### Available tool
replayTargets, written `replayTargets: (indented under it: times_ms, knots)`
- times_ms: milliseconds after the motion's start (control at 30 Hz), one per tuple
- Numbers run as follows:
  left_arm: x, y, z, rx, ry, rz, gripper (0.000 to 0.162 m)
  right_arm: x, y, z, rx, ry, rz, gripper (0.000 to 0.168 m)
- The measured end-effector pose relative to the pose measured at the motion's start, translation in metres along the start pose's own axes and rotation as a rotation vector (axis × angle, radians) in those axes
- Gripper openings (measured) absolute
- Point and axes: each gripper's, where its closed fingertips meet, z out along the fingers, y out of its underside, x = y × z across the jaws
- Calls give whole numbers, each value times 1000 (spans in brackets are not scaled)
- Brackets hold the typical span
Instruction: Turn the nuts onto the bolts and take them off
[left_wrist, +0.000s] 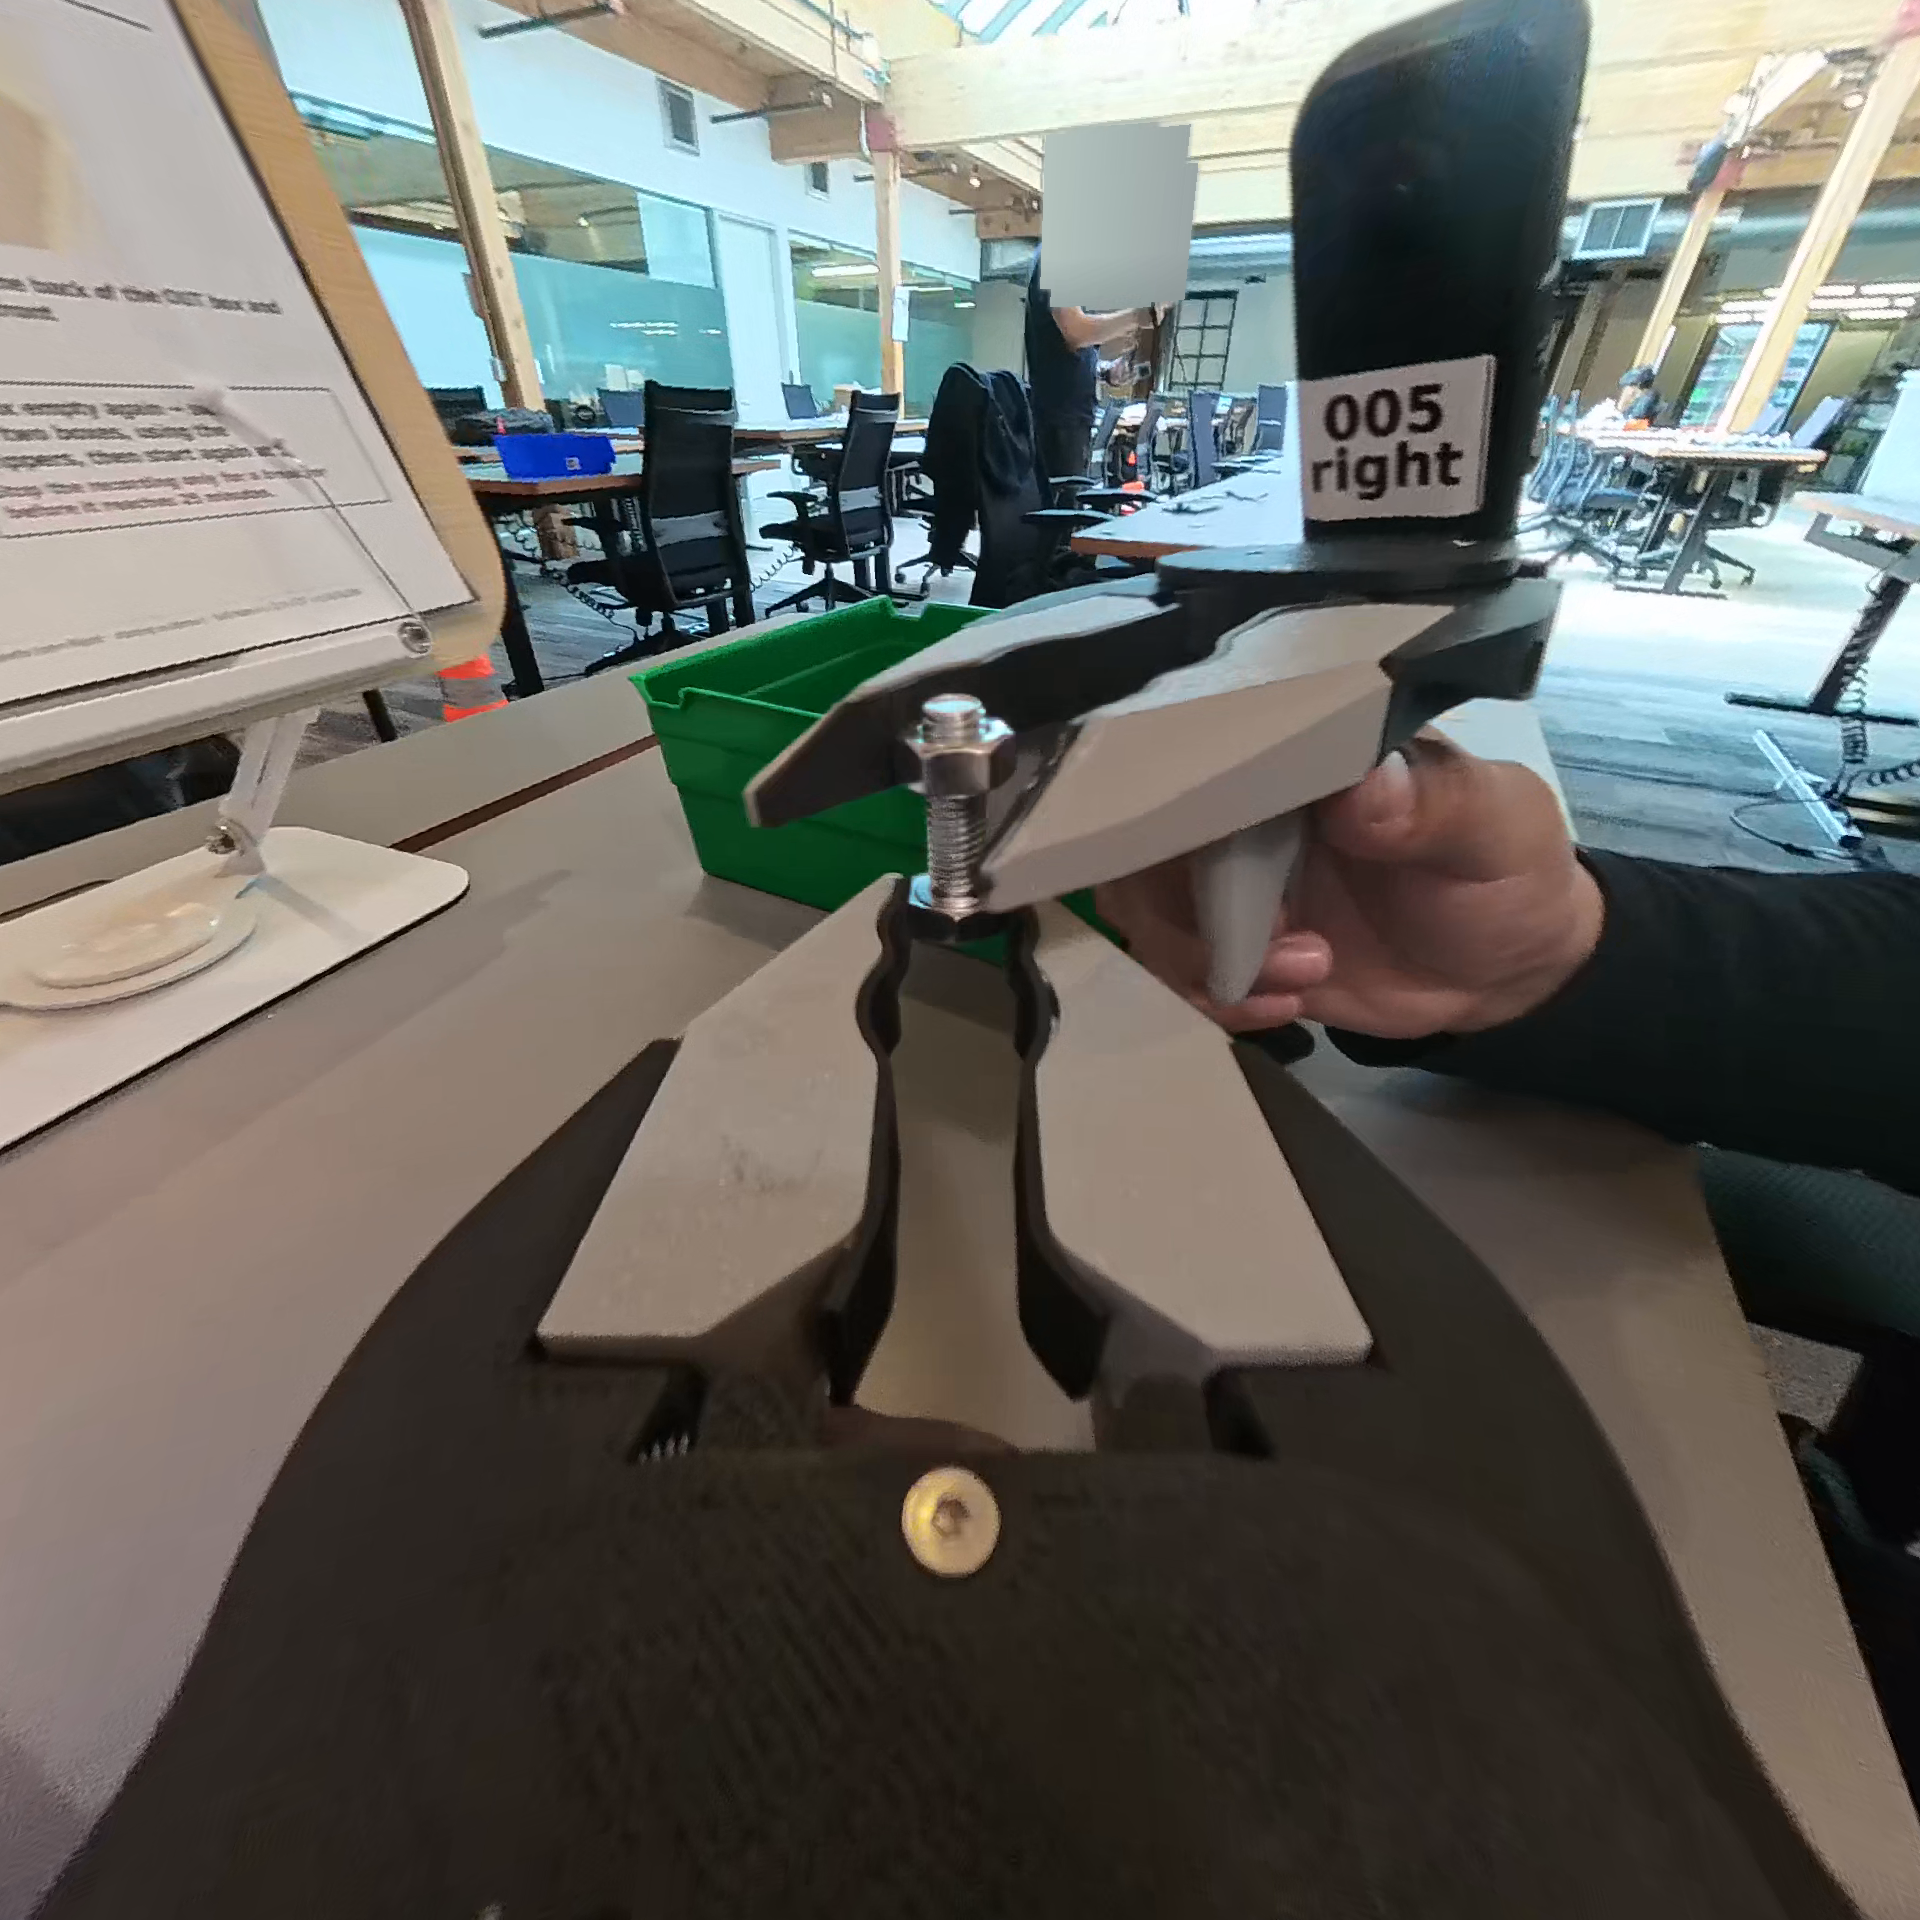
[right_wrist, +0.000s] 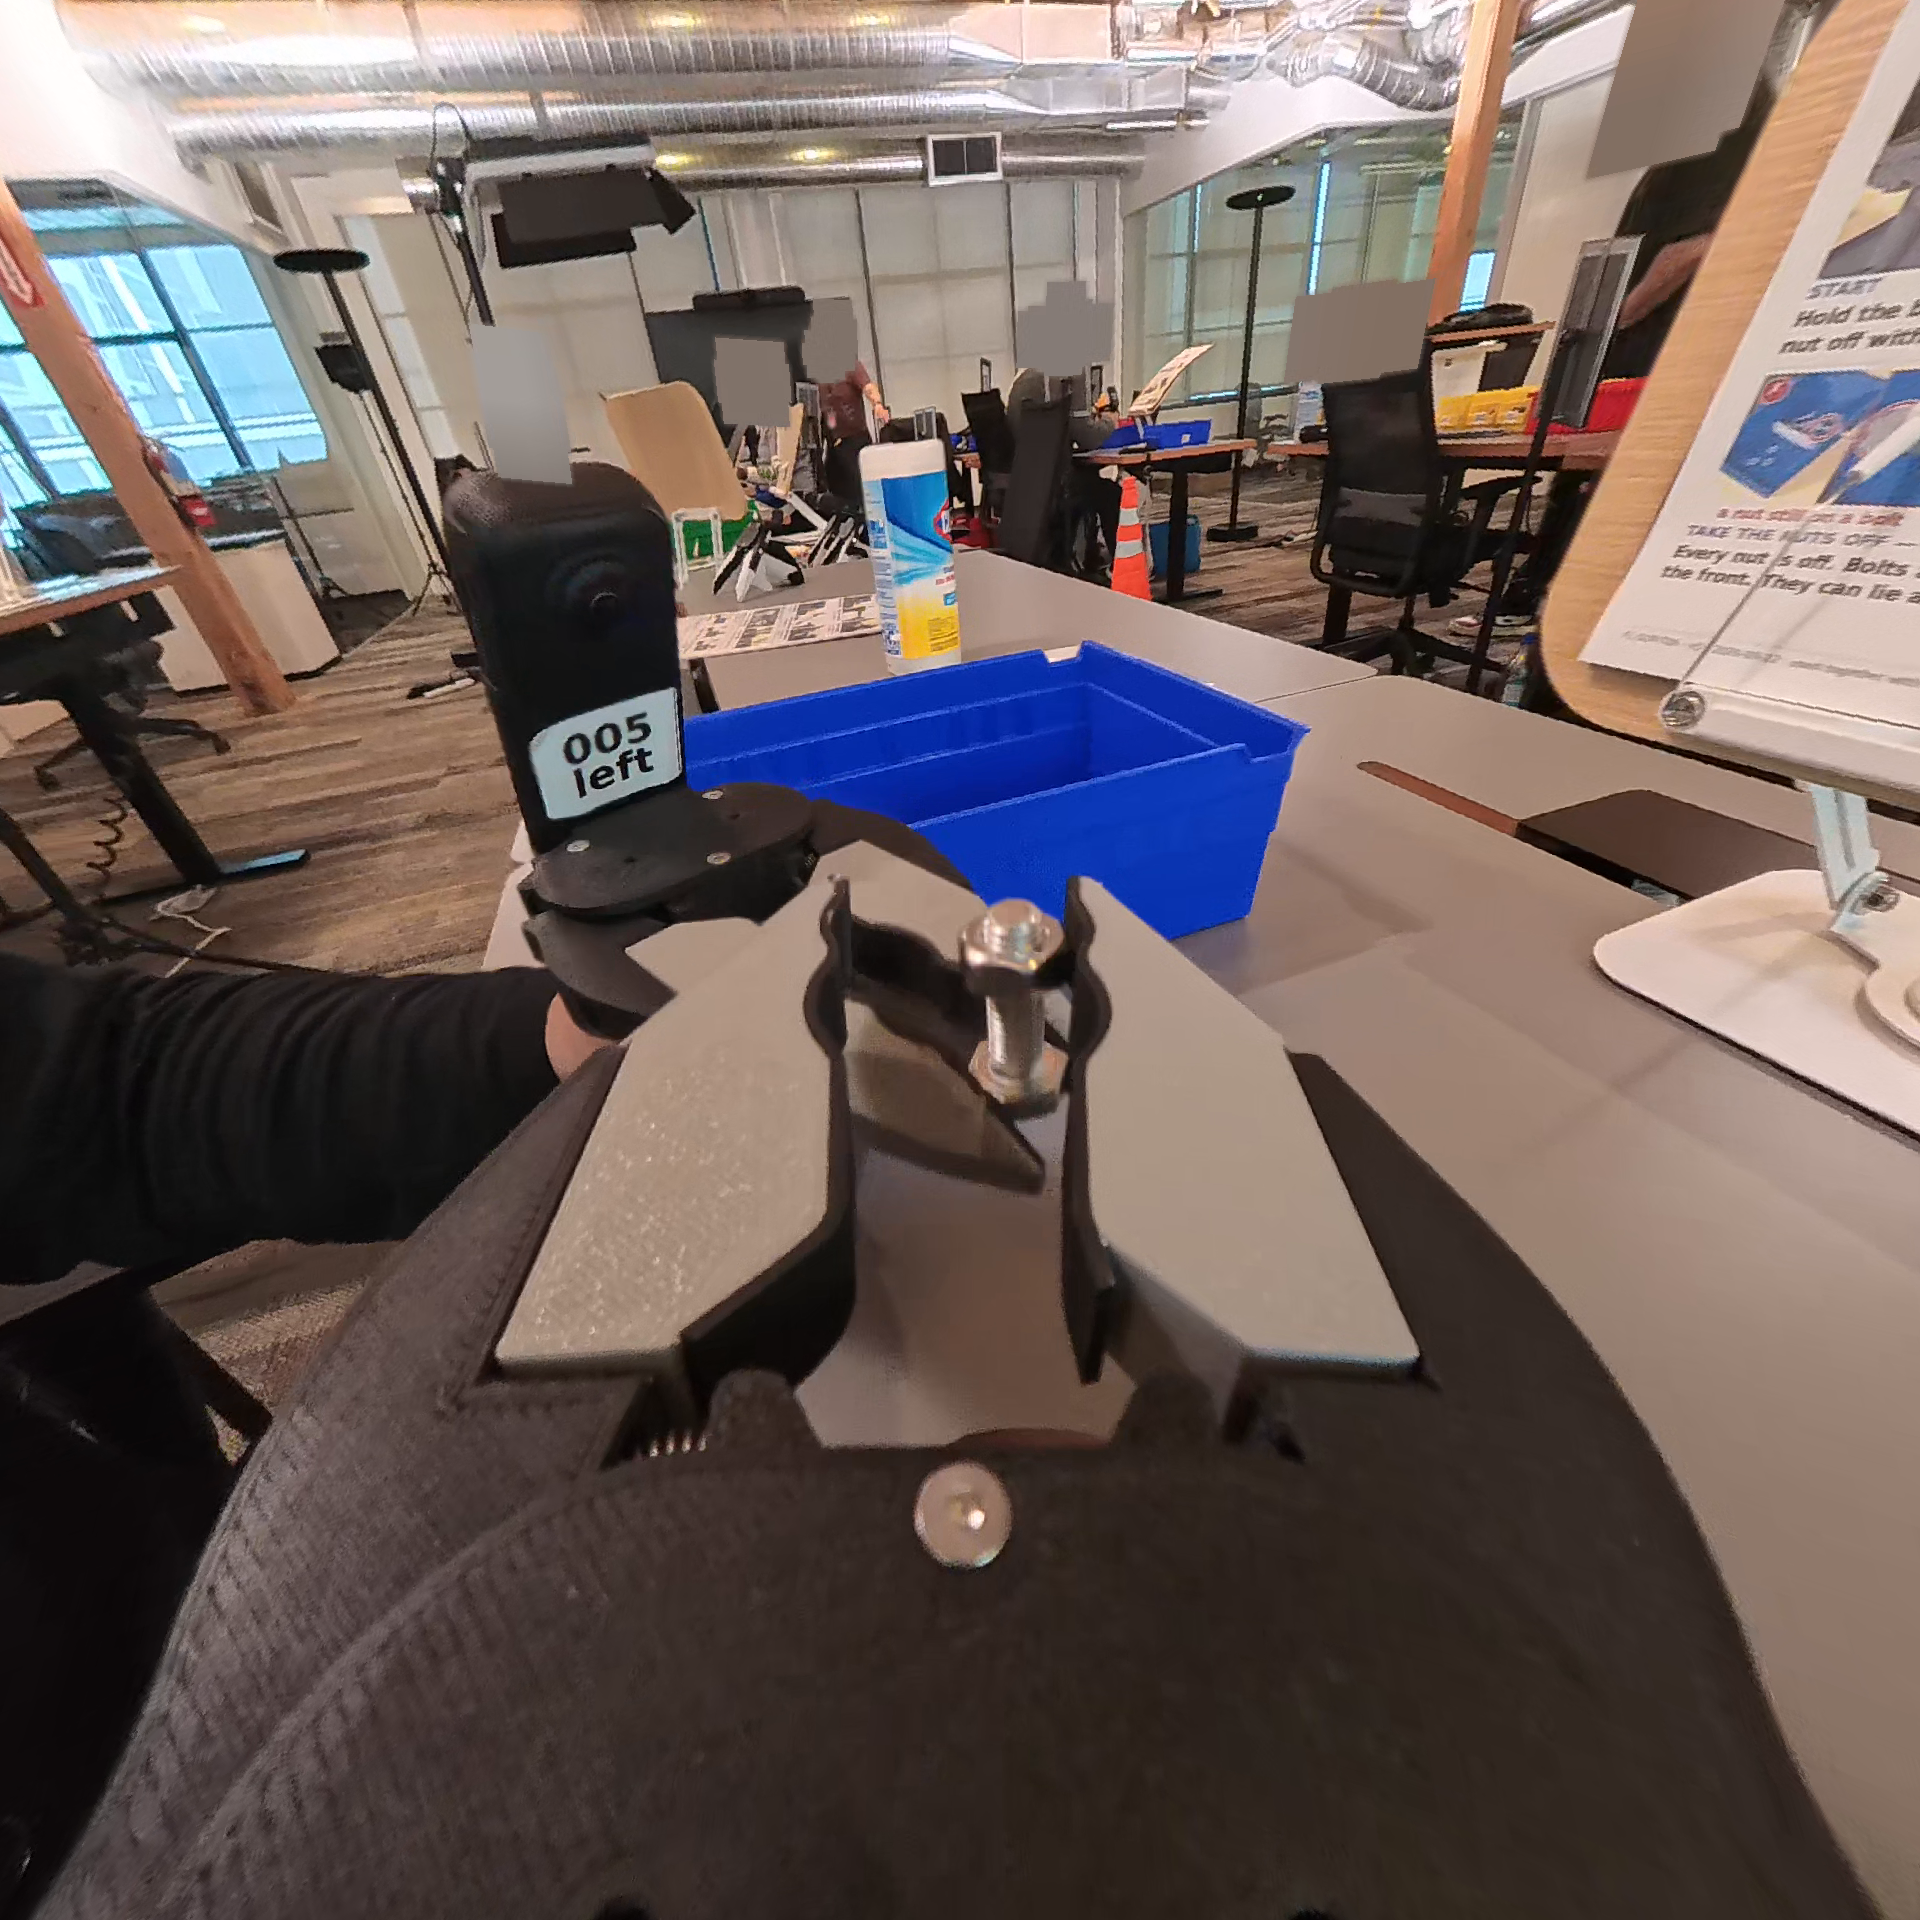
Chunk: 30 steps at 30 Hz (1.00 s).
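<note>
While the left tool (left_wrist: 956, 920) clamps the upright bolt (left_wrist: 951, 842) by its head, the right tool (right_wrist: 961, 961) pinches the nut (right_wrist: 1010, 951) (near the tip). Both hover over the counter (left_wrist: 582, 831).

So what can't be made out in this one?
- Bolt head: in the left wrist view, hidden by the left gripper fingers.
- Nut's contact with the right gripper: only the right finger touches it in the right wrist view; the left wrist view suggests a clamp.
- Green bin contents: blocked by the right gripper and its near wall.
- Blue bin floor: hidden by its wall.
</note>
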Motion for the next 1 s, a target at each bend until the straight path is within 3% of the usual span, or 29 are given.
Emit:
replayTargets:
  times_ms: [300,567,1000]
  knots:
    - [-17,-3,-6,19,-61,-27,15,7,-6,-7,22,20,7,37]
    - [8,2,4,-9,7,36,15,-8,3,4,-13,-19,-19,39]
    - [-17,1,-6,-16,-74,-12,16,7,-3,-7,-9,63,-75,32]
